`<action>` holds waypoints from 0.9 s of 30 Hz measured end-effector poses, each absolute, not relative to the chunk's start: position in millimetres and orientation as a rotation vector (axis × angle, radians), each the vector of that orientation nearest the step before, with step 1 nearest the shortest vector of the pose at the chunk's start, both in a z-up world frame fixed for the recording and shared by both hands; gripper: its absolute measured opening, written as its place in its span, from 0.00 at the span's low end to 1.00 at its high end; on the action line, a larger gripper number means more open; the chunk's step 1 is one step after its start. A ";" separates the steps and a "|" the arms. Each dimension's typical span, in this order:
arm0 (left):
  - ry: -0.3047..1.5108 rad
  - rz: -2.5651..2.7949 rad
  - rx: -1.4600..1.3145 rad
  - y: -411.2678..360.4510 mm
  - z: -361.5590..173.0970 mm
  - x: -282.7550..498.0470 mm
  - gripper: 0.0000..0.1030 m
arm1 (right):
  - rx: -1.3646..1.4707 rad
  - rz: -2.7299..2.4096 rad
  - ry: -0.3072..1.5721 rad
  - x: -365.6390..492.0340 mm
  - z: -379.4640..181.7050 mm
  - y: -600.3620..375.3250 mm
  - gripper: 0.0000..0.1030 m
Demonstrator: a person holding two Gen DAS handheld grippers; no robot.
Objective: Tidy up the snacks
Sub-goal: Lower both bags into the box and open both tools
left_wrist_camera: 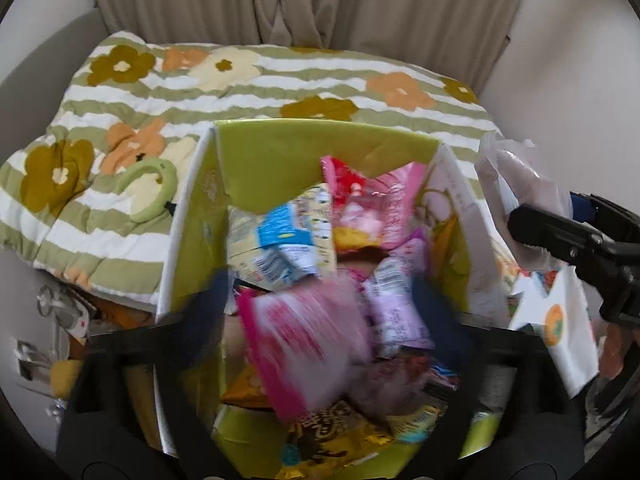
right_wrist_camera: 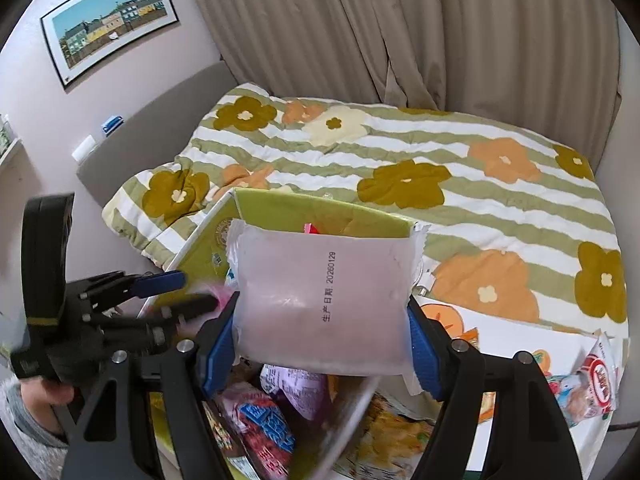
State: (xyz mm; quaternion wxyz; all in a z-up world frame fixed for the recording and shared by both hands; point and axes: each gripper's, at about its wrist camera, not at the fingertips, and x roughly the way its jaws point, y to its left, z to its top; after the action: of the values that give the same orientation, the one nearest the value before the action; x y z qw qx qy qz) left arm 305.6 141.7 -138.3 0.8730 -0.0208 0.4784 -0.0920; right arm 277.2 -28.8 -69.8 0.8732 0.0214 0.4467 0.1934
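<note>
One frosted pouch (right_wrist_camera: pixel 324 304) clamped in my right tongs (right_wrist_camera: pixel 322 332), long axis crosswise; green box (right_wrist_camera: pixel 320 210) at 12 o'clock beyond; left tongs (left_wrist_camera: pixel 320 300) released, pink packet (left_wrist_camera: pixel 308 344) loose between.

The left wrist view looks steeply down, close over the open green box (left_wrist_camera: pixel 280 148) full of snacks, with the bed (left_wrist_camera: pixel 120 92) and curtain (left_wrist_camera: pixel 300 0) behind. The right wrist view stands to its right, also tilted down, and a pale packet (right_wrist_camera: pixel 324 300) very near the lens hides much of the box (right_wrist_camera: pixel 320 212). Both share box, bed and curtain; the near snacks are blurred, probably from motion
</note>
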 end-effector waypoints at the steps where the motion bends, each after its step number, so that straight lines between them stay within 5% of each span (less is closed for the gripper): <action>1: 0.990 -0.191 -0.050 146.0 -139.8 302.8 1.00 | 0.045 0.400 0.941 279.1 -72.2 -25.9 0.68; 17: 1.021 -0.101 -0.056 164.7 -149.0 282.5 1.00 | 0.047 0.425 1.080 313.1 -111.2 5.1 0.71; 21: 1.028 -0.087 -0.067 167.0 -151.6 280.1 1.00 | 0.088 0.453 1.046 315.2 -112.0 7.4 0.98; 27: 1.033 -0.083 -0.067 166.6 -153.5 270.2 1.00 | 0.054 0.449 0.990 299.5 -106.5 4.9 1.00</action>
State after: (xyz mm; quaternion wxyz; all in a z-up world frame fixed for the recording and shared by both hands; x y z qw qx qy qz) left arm 270.2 166.6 -153.5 0.8681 -0.0318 0.4938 -0.0396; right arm 299.5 4.9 -106.5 0.8554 0.0256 0.4710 0.2138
